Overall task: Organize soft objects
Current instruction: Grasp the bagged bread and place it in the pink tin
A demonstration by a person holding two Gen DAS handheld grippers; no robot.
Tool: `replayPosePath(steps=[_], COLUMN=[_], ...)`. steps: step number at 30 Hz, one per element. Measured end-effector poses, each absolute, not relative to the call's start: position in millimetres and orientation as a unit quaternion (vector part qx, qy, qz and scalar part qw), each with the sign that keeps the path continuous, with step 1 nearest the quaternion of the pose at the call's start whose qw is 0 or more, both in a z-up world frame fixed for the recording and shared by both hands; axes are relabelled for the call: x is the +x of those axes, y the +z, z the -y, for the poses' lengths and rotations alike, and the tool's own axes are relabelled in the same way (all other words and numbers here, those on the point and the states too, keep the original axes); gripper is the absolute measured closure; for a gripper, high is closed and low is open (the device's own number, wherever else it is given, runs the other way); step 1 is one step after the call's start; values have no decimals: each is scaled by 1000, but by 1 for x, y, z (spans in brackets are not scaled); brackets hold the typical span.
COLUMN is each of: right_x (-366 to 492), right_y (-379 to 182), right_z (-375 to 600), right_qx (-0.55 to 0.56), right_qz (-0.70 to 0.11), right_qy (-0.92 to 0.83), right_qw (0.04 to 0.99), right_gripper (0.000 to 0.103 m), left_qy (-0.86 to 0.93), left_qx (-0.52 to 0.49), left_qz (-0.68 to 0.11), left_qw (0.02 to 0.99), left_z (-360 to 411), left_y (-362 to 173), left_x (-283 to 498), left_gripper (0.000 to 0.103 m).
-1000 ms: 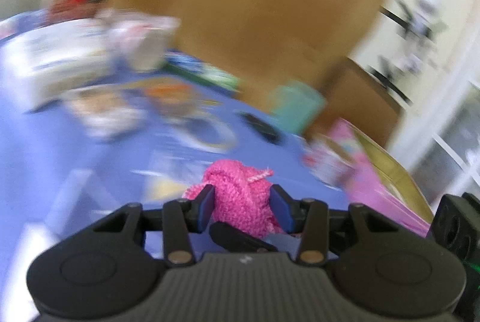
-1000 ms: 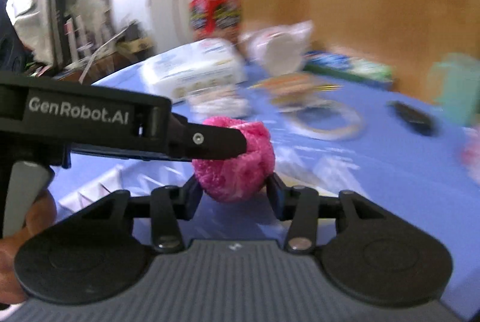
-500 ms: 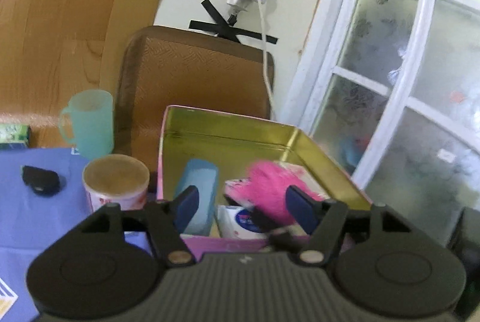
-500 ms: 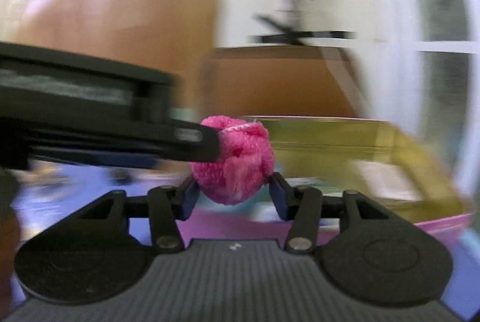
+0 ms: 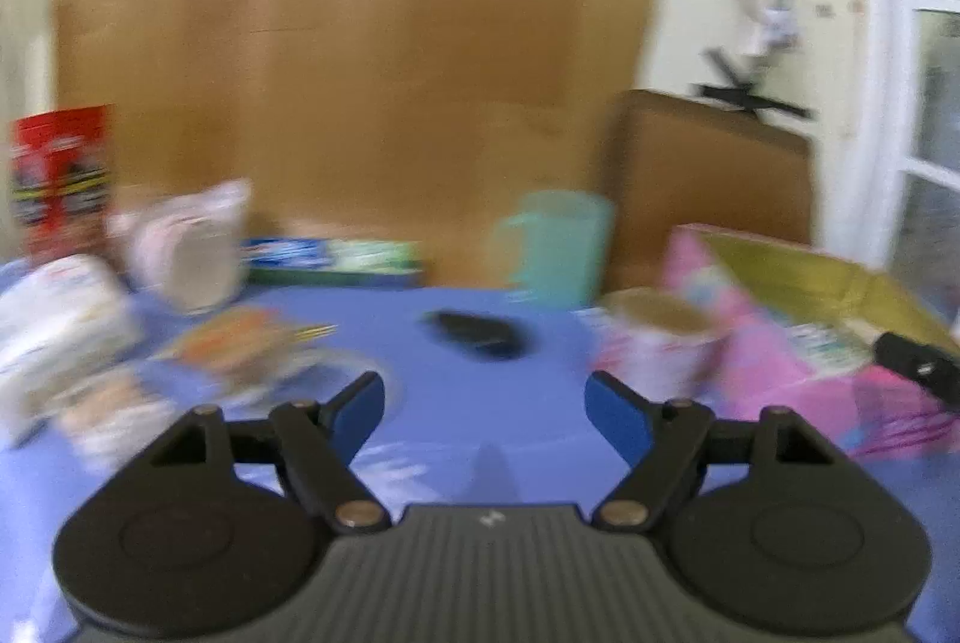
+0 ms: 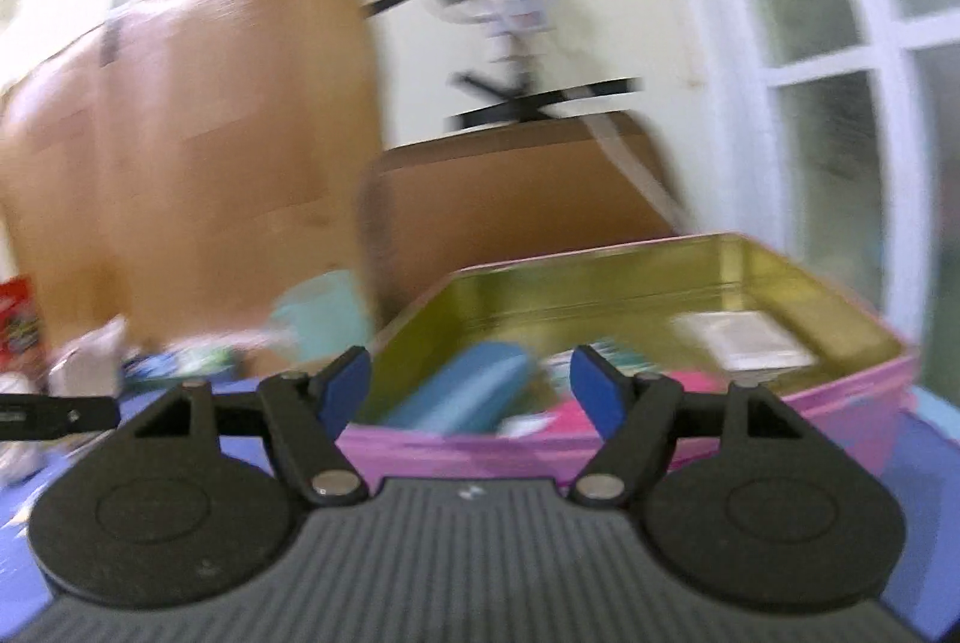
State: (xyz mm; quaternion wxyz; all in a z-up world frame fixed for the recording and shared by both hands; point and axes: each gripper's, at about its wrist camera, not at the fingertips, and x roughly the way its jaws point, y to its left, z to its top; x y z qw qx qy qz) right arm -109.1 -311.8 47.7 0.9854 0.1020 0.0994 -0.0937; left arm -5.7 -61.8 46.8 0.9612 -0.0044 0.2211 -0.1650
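My right gripper (image 6: pixel 470 373) hangs over the near edge of the pink tin (image 6: pixel 840 391) with the gold inside. Its jaws are opening and nothing is between them. Inside the tin lie a blue roll (image 6: pixel 462 391), a white packet (image 6: pixel 744 349) and a blurred pink soft lump (image 6: pixel 696 380). My left gripper (image 5: pixel 483 397) faces the blue-covered table, jaws opening and empty. In the left wrist view the tin (image 5: pixel 774 343) stands at the right, with one of the right gripper's fingertips (image 5: pixel 918 367) over it.
On the blue cloth (image 5: pixel 420 361) stand a teal mug (image 5: pixel 552 247), a paper tub (image 5: pixel 660 337), a small black object (image 5: pixel 474 334), white packs (image 5: pixel 54 319) and a red box (image 5: pixel 57 175). A brown chair back (image 6: pixel 510 211) and a window (image 6: pixel 840 43) lie behind the tin.
Both grippers carried the pink knitted ball from the table to the tin, then opened and let it go. The left gripper has swung back toward the table.
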Motion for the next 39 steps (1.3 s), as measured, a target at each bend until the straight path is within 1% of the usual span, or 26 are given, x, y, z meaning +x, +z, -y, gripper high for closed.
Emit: replayPosePath(steps=[3, 6, 9, 11, 12, 14, 16, 19, 21, 22, 24, 25, 26, 27, 30, 32, 34, 35, 39], right_x=[-91, -70, -43, -19, -9, 13, 28, 58, 81, 93, 116, 124, 127, 128, 108, 90, 66, 53, -6], right_y=[43, 38, 38, 40, 42, 45, 48, 49, 46, 44, 35, 30, 26, 23, 24, 27, 32, 34, 35], right_z=[282, 247, 209, 189, 178, 155, 129, 97, 80, 74, 70, 72, 75, 78, 81, 84, 94, 103, 147], right_qx=[107, 101, 77, 72, 73, 70, 52, 32, 7, -3, 0, 12, 23, 32, 20, 10, 12, 16, 21], right_qz=[-143, -191, -215, -230, -238, -250, -251, -257, -266, -277, -314, -331, -343, -350, -324, -307, -295, -291, -281], right_qy=[-26, 40, 102, 130, 146, 184, 199, 196, 181, 175, 163, 162, 166, 171, 168, 165, 169, 172, 185], right_qw=[984, 976, 968, 962, 958, 948, 946, 946, 947, 945, 935, 930, 924, 920, 931, 937, 940, 941, 941], right_gripper=[27, 27, 27, 27, 27, 28, 28, 27, 24, 17, 16, 18, 36, 40, 53, 55, 55, 56, 56], left_qy=[-112, -74, -30, -23, -16, 7, 22, 21, 19, 19, 18, 19, 20, 19, 20, 21, 22, 21, 3], left_qx=[6, -6, -23, -80, -104, -142, -177, -193, -187, -182, -176, -174, -175, -177, -183, -181, -179, -178, -173], left_qz=[-230, -244, -247, -244, -232, -211, -196, -192, -189, -185, -179, -177, -176, -176, -176, -175, -173, -171, -172], left_qw=[967, 967, 968, 966, 967, 967, 964, 962, 964, 966, 968, 968, 968, 968, 967, 968, 968, 969, 970], left_z=[26, -9, -35, -53, -61, -75, -87, -89, -87, -85, -82, -82, -82, -83, -85, -84, -83, -83, -81], left_y=[34, 24, 15, 15, 16, 16, 15, 14, 15, 15, 16, 16, 16, 16, 16, 16, 16, 16, 17], left_x=[-1, 0, -1, 1, -1, -6, -9, -8, -10, -11, -11, -12, -13, -13, -13, -13, -14, -16, -17], left_gripper=[26, 26, 24, 23, 19, 15, 15, 15, 14, 14, 10, 10, 10, 10, 10, 10, 8, 7, 6])
